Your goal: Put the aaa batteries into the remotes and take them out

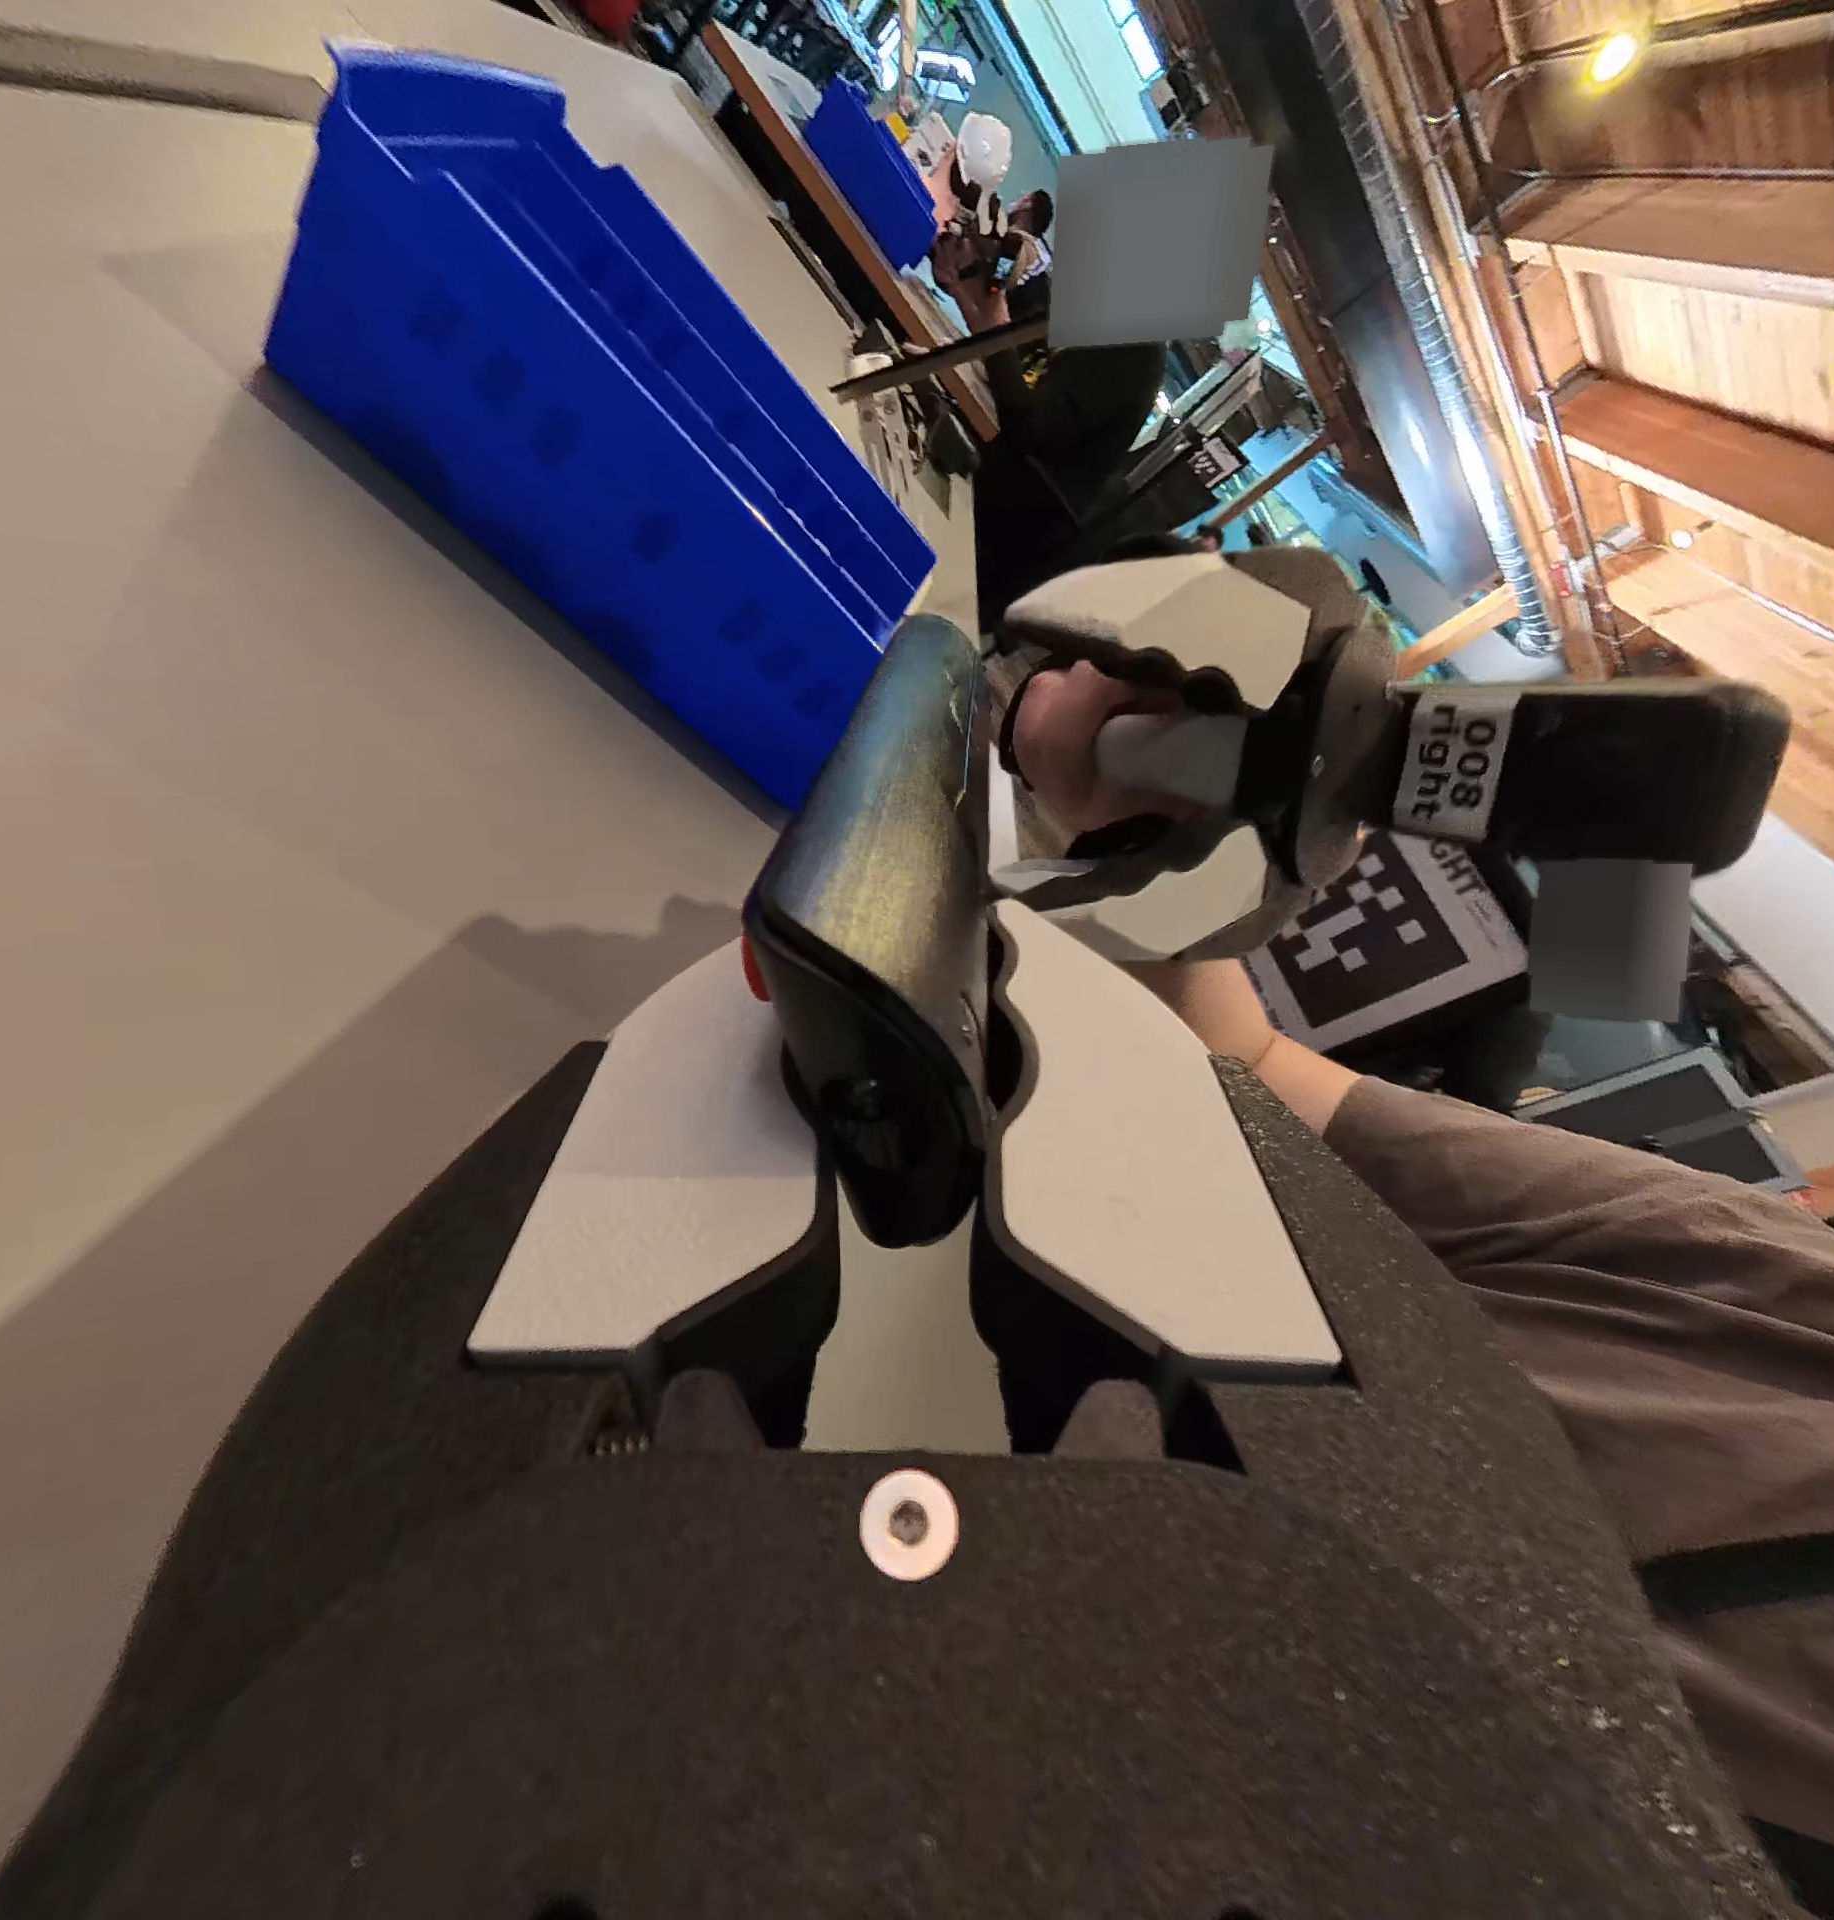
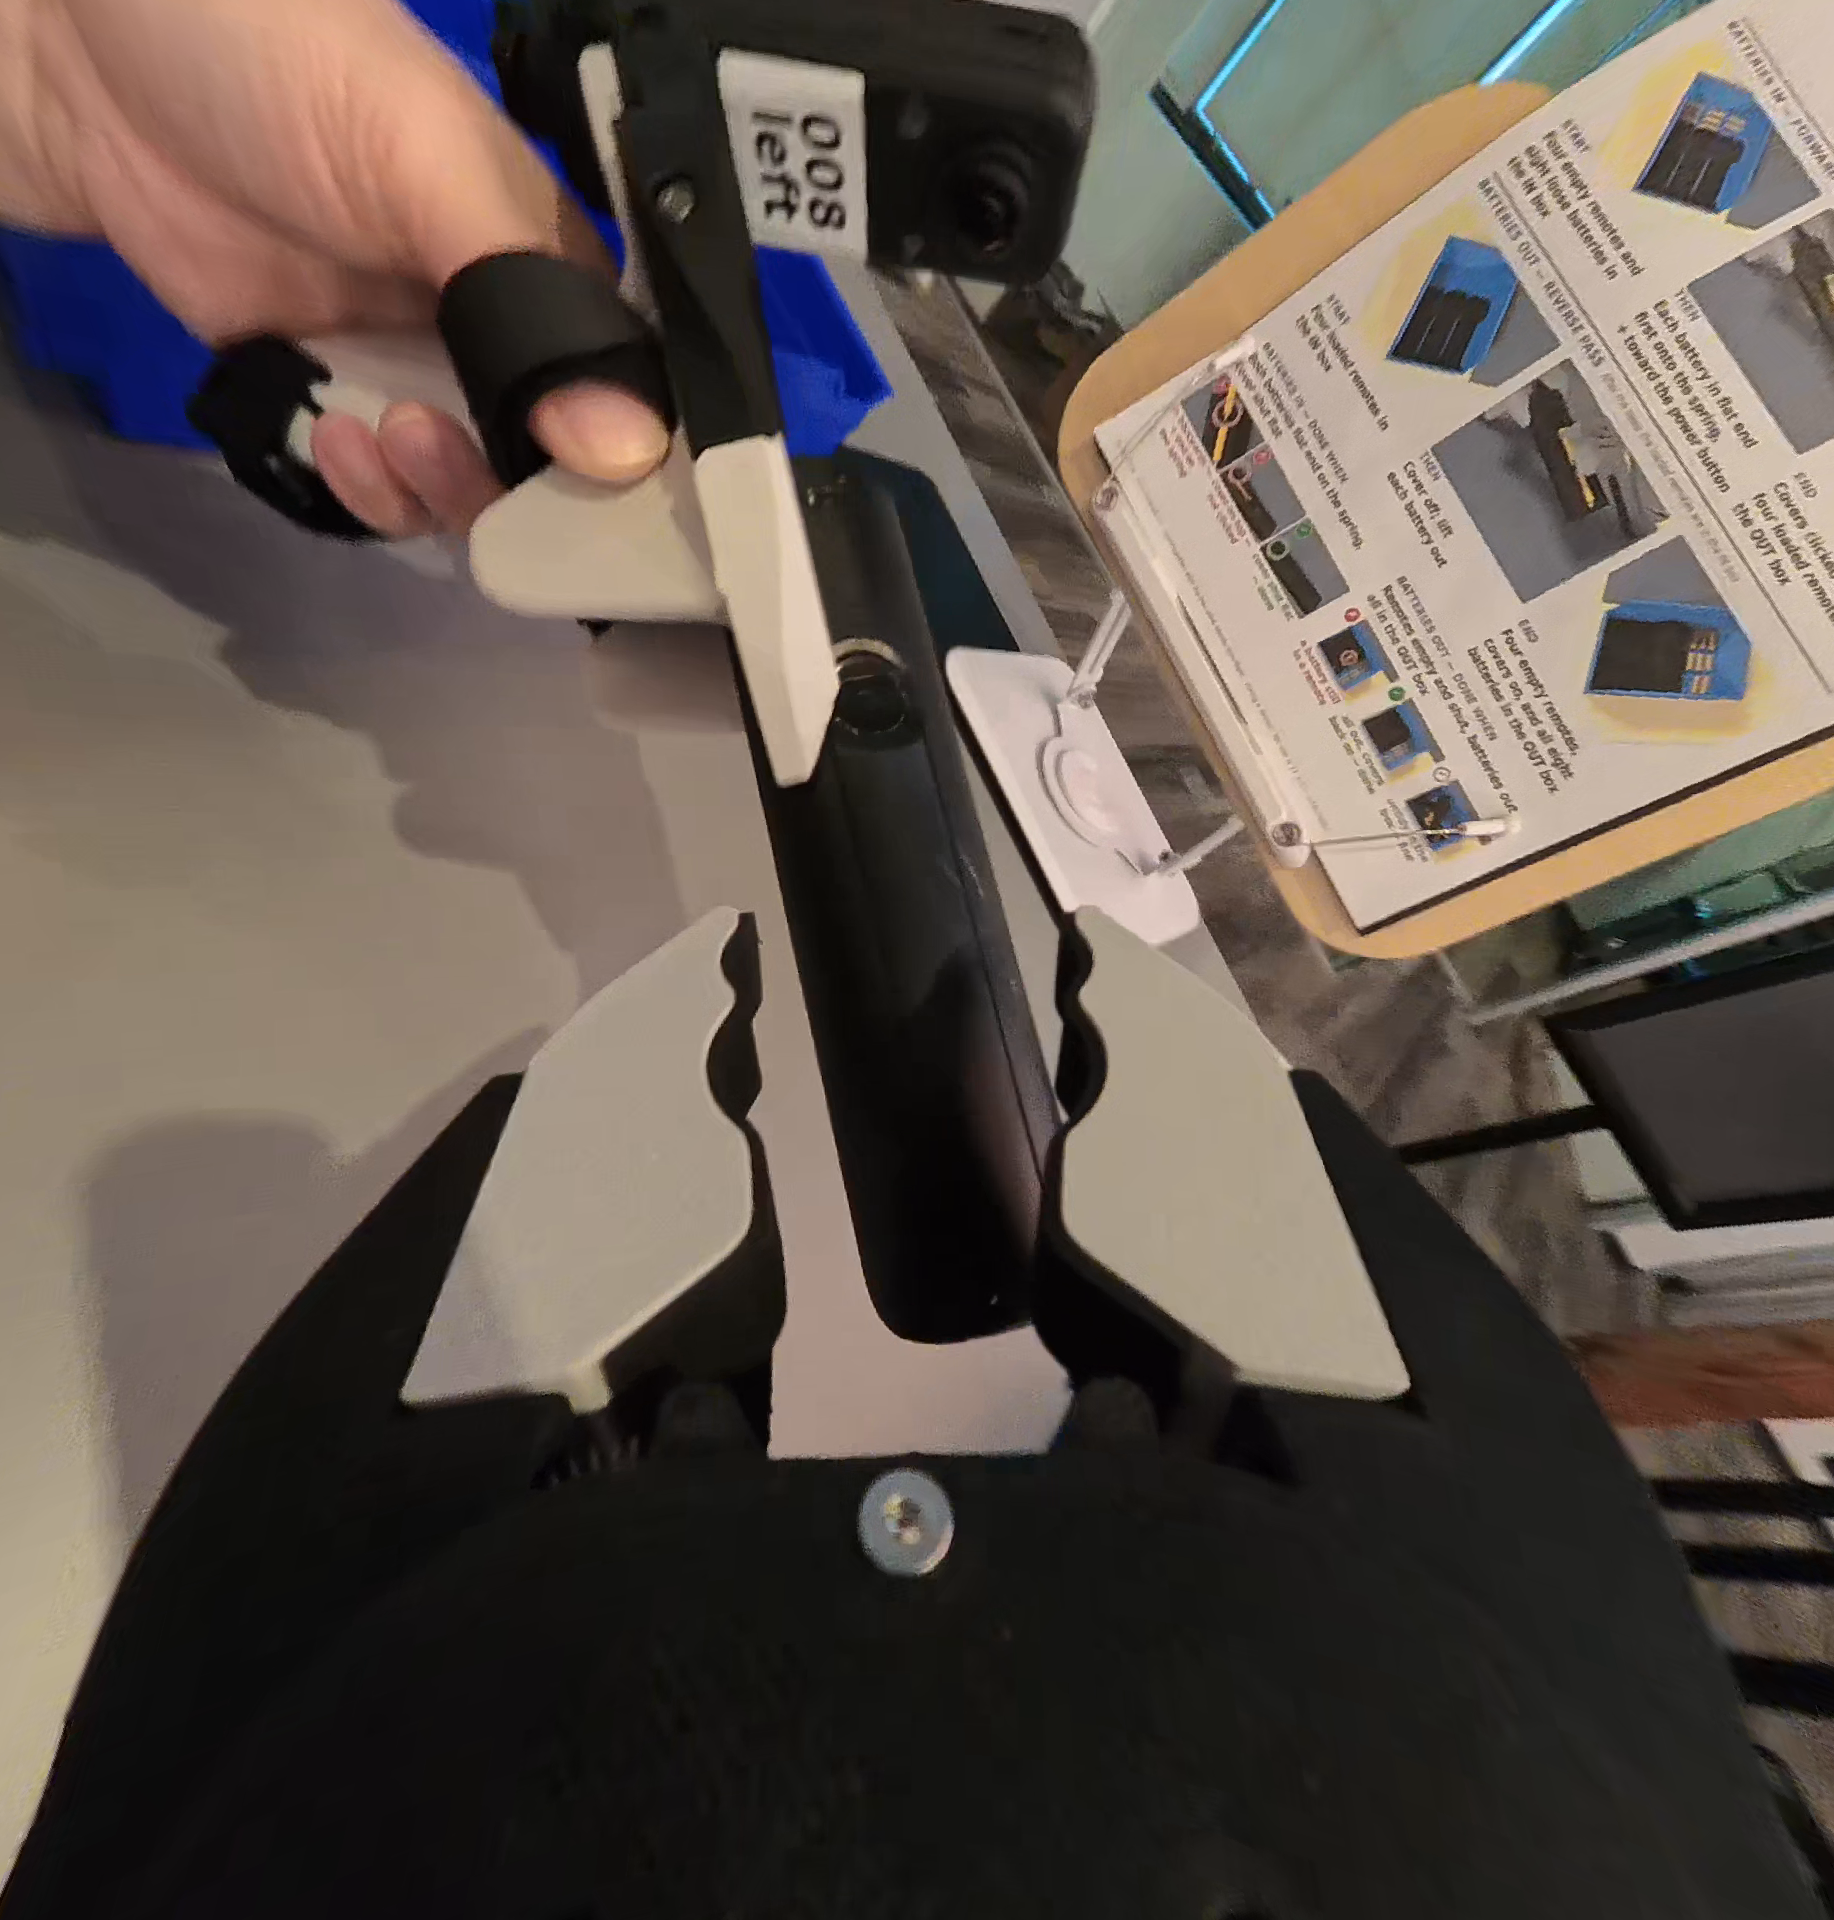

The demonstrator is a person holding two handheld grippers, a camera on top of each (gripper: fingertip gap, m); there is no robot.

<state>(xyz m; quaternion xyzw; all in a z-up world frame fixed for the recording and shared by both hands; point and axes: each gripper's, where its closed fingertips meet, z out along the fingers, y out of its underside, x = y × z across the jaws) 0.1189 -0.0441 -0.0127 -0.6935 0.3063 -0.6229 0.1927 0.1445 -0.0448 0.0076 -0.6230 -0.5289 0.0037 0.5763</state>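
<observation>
We see the left gripper (image 1: 902, 1049), with its 2 pale grey fingers, clamped on one end of the long black plastic remote (image 1: 882, 914). The remote is held in the air above the pale grey table (image 1: 165, 831), and its long axis points forward, away from this gripper.

In the right wrist view the right gripper (image 2: 902, 1039) has the other end of the same remote between its fingers (image 2: 1152, 1122). The right-side finger touches the edge of the remote, but a narrow gap shows on the other side, so we judge the grip as loose or not yet complete. Here also the long axis runs straight ahead, from 1 gripper to the other, so both are equally near it.

In this view 1 pale fingertip (image 2: 778, 613) of the left gripper lies across the remote's back, beside a round recess. We cannot tell if the battery cover is on.

Beyond the remote, blue plastic bins (image 1: 580, 416) stand on the table. A printed instruction sheet on a wooden board (image 2: 1495, 540) stands to the right.
</observation>
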